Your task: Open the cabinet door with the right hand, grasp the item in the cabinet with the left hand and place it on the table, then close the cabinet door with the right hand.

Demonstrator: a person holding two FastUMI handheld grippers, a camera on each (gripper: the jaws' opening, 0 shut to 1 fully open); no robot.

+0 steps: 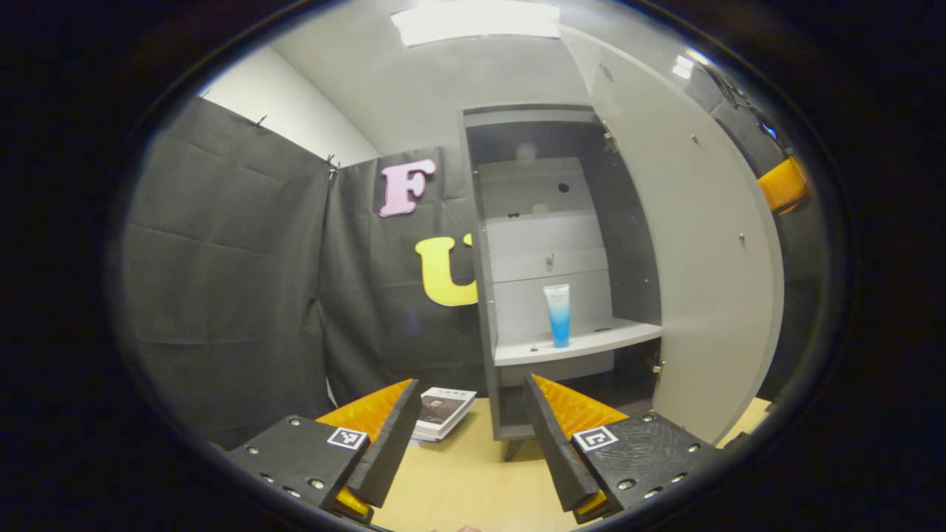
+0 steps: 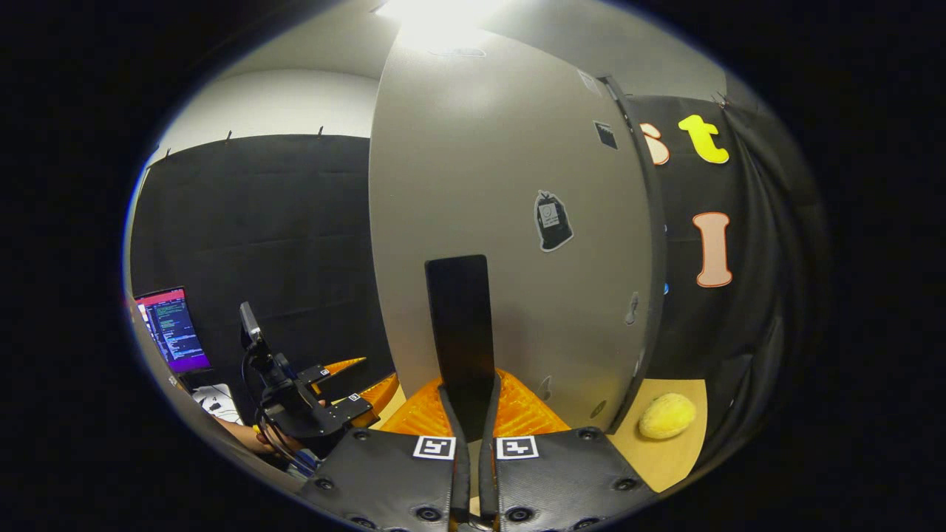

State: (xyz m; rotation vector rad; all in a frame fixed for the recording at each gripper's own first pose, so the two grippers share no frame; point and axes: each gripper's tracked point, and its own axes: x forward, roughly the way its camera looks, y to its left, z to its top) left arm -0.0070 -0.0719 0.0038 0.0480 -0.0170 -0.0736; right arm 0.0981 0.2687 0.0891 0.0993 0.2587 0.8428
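Note:
A blue and white tube (image 1: 558,314) stands upright on the middle shelf (image 1: 584,341) of the grey cabinet (image 1: 488,310). The cabinet door (image 1: 702,258) is swung wide open to the right. My left gripper (image 1: 469,421) is open and low over the table, some way short of the tube, with nothing between its fingers. In the right gripper view, my right gripper (image 2: 469,391) is shut on the door's black vertical handle (image 2: 460,325), against the door's outer face (image 2: 510,185). Part of the right gripper (image 1: 782,185) peeks past the door's edge. The left gripper (image 2: 336,399) shows farther off, held by a hand.
A small book (image 1: 443,412) lies on the wooden table (image 1: 458,480) left of the cabinet's foot. A yellow round object (image 2: 667,415) sits on the table behind the door. A lit monitor (image 2: 170,329) stands at the far left. Black cloth walls surround the booth.

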